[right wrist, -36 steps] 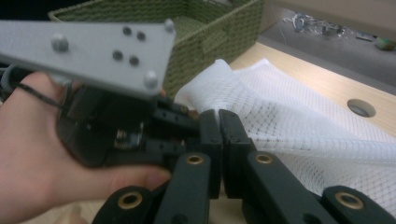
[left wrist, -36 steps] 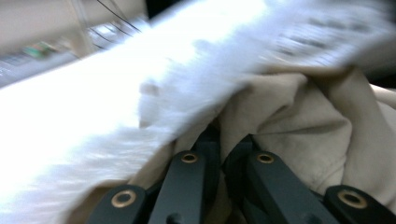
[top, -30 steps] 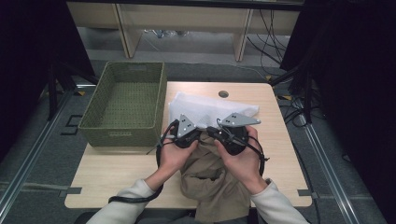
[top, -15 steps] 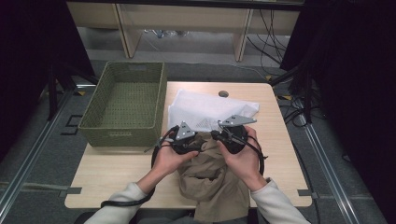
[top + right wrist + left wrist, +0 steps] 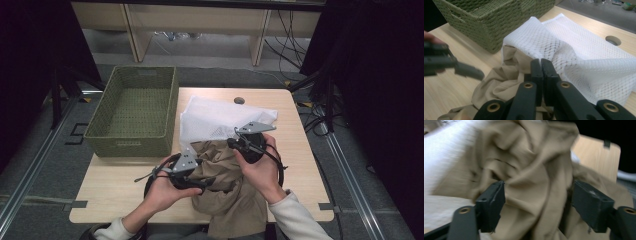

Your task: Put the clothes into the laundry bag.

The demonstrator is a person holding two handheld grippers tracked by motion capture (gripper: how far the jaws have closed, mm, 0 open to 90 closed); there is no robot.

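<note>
Left hand-held gripper (image 5: 207,181) agape (right (image 5: 231,142) clamped)

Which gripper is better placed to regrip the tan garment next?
Left. The left gripper, its jaws just opened, straddles the tan garment. The right gripper is shut at the white mesh bag's mouth.

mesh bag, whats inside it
Tan cloth goes into the mesh bag's open end, with the rest bunched outside on the table. How far in it reaches is hidden by the mesh.
</note>
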